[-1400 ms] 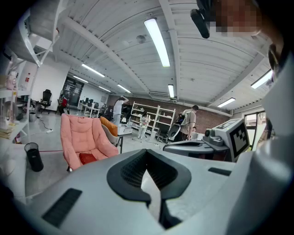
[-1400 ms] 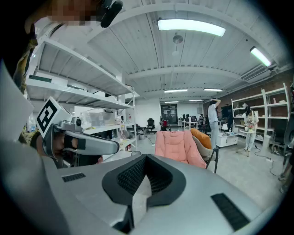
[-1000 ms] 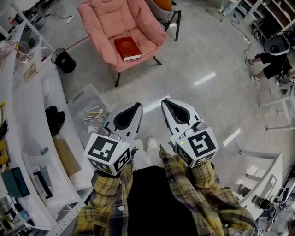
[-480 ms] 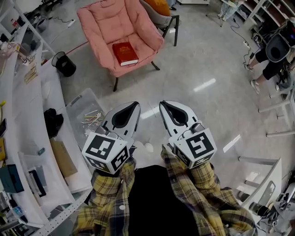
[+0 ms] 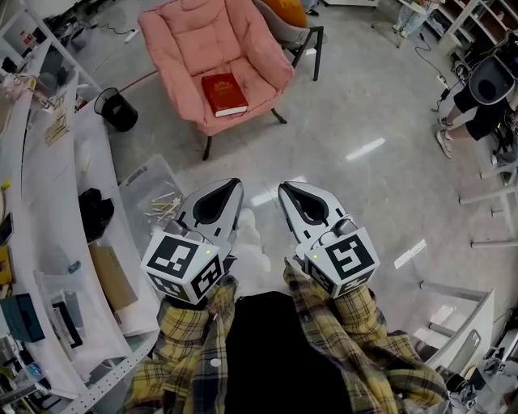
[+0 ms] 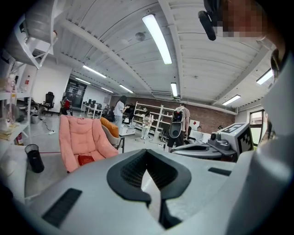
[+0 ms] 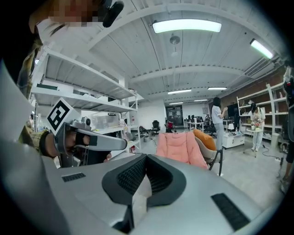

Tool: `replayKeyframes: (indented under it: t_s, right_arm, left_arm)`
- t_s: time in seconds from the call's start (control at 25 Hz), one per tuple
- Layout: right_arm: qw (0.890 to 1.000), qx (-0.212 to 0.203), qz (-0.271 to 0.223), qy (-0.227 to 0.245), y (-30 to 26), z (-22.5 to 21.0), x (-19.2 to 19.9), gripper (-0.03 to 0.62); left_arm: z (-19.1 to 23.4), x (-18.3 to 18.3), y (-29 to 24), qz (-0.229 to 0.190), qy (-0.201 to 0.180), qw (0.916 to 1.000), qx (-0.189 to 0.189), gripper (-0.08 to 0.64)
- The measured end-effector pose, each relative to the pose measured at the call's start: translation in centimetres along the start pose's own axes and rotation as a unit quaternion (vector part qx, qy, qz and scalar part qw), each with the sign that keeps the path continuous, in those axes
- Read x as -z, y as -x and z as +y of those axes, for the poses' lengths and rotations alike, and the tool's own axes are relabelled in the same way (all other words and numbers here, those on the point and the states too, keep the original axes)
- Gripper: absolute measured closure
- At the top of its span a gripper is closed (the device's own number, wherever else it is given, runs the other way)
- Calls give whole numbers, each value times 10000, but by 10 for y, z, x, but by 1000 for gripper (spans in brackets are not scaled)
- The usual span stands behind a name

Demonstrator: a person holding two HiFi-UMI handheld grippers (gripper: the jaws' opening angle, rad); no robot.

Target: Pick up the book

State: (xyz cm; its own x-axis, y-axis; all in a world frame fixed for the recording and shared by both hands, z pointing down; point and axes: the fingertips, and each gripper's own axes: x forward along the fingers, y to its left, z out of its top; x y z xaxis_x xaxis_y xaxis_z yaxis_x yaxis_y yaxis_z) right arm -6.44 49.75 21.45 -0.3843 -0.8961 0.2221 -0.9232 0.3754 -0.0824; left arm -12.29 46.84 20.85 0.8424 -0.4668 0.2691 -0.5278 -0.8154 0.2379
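A red book [image 5: 224,94] lies flat on the seat of a pink armchair [image 5: 194,40], far ahead of both grippers across the floor. My left gripper [image 5: 231,187] and right gripper [image 5: 289,191] are held side by side at waist height, pointing toward the chair. Both are shut with nothing between the jaws. In the left gripper view the book [image 6: 85,159] shows as a small red patch on the armchair [image 6: 82,137], beyond the left gripper [image 6: 147,153]. The right gripper view shows the armchair [image 7: 177,147] past the right gripper [image 7: 146,158], with the book hidden.
White shelving [image 5: 48,202] with clutter runs along the left. A black bin [image 5: 116,109] stands beside the armchair, and a clear plastic box [image 5: 158,198] of sticks sits on the floor. A chair with an orange cushion [image 5: 287,16] is behind. A person [image 5: 481,97] stands at far right.
Both grippers have edged forward toward the armchair as the person steps. They stay shut and side by side. The book has not moved on the seat.
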Motion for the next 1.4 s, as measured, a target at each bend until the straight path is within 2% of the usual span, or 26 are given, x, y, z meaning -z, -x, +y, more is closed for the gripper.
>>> replayKeyframes:
  t_s: [0.28, 0.56, 0.96, 1.24, 1.4]
  right_arm:
    - [9999, 134, 75, -70, -45, -41, -6, 577]
    - [9996, 215, 150, 56, -107, -83, -24, 577]
    - [9993, 345, 134, -49, -183, -131, -44, 577]
    - [9990, 295, 318, -88, -211, -159, -43, 577]
    - [9991, 125, 406, -73, -230, -181, -44, 577]
  left_arm:
    - [39, -18, -50, 76, 22, 9999, 110, 557]
    - [93, -45, -104, 140, -7, 9997, 209, 557]
    - [163, -74, -155, 133, -17, 9995, 284, 557]
    - [187, -82, -187, 252, 45, 9992, 323, 557]
    - [201, -88, -209, 225, 151, 9995, 169, 557]
